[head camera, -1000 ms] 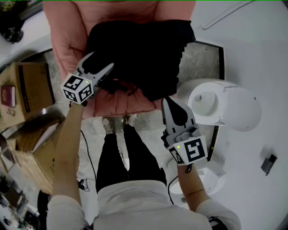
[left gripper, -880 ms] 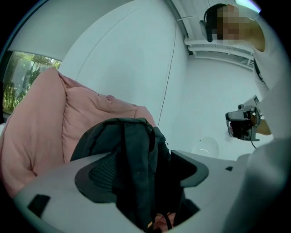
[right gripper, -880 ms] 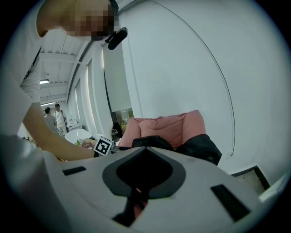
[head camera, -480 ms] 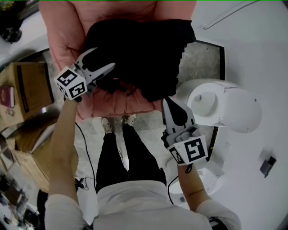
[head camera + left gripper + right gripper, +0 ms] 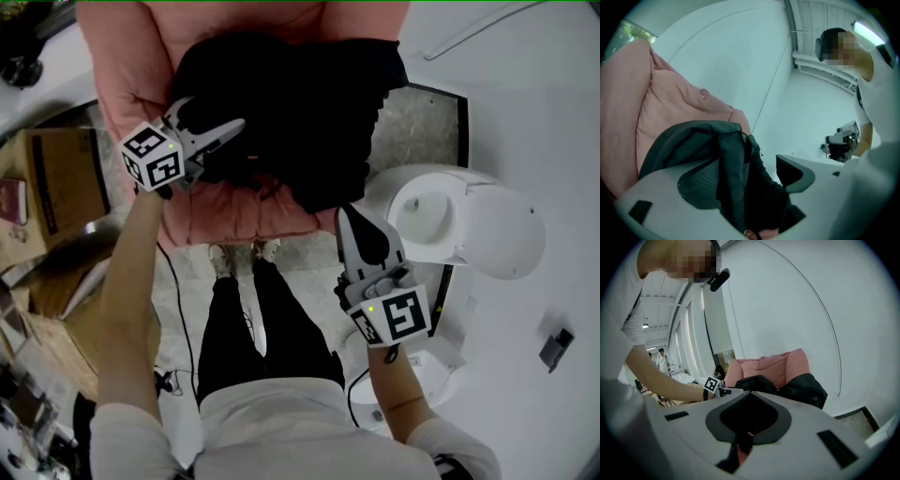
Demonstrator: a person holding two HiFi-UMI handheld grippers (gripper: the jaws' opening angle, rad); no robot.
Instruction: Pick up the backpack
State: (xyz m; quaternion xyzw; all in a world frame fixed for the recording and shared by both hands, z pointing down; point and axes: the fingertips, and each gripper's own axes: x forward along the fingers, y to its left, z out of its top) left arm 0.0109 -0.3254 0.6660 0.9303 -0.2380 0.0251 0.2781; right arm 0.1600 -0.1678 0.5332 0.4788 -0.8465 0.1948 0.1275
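The left tongs [image 5: 216, 117] are spread, and in the past second they have slid up the frame and further over the backpack [image 5: 300, 94], so that a dark fold of it now stands between the jaws without being pinched. The right tongs [image 5: 349, 217] have not moved: they are pressed together on nothing, hanging at lower centre, just below the bag's edge. The backpack lies slumped on the pink cushion [image 5: 122, 66] at upper centre. The left side looks ready to close for the lift.
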